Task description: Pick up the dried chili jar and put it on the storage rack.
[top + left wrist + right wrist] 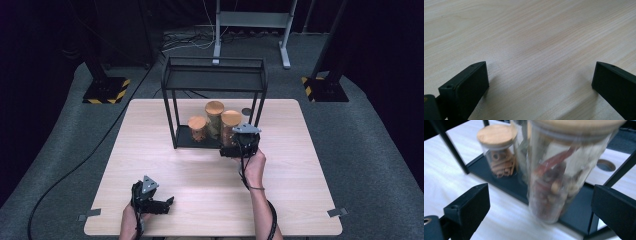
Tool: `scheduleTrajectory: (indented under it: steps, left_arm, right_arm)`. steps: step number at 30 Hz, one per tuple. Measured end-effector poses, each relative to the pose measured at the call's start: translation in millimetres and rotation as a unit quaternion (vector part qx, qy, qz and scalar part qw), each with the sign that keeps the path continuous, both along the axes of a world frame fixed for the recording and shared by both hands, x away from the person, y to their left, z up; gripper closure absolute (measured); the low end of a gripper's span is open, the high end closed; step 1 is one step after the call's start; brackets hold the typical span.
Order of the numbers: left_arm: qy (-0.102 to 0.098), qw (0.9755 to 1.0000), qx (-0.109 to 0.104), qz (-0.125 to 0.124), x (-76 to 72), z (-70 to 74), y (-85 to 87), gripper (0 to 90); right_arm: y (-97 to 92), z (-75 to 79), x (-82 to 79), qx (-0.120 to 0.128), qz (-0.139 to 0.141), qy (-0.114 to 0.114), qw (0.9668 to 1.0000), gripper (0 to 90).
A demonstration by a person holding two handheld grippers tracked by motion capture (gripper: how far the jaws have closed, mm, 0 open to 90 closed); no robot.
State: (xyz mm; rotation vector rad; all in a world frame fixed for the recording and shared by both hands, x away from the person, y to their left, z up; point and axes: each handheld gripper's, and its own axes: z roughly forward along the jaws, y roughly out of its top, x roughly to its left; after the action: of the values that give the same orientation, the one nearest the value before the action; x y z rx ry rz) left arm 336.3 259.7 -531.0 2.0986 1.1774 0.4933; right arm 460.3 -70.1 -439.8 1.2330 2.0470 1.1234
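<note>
While the left gripper (167, 202) rests low at the frame's lower left in the high view, the right gripper (239, 145) sits mid-frame at the black rack (214, 75), just before the nearest jar (230, 125). Left gripper view: jaws spread wide over bare table (536, 37). Right gripper view: jaws spread, pads clear of the jar (559, 175) standing upright between them on the rack's bottom shelf; short jar (499, 150) upper left.

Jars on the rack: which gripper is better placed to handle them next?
Right. The right gripper sits at the rack, jaws open around the nearest jar without touching. The left gripper rests near the table's front edge, far from the jars.
</note>
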Motion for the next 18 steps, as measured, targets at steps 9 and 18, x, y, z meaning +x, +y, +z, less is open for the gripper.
scheduleTrajectory:
  steps: [9, 18]
  left_arm:
    - [0.000, 1.0000, 0.000, 0.000, 0.0, 0.0, 0.0, 0.0]
    - [0.000, 1.0000, 0.000, 0.001, 0.0, 0.0, -0.1, 0.0]
  right_arm:
    - [-9.0, -2.0, -30.8, -0.018, 0.010, 0.005, 0.9998, 0.8]
    - [-26.9, -29.5, -64.9, -0.030, 0.015, 0.033, 0.9989, 0.5]
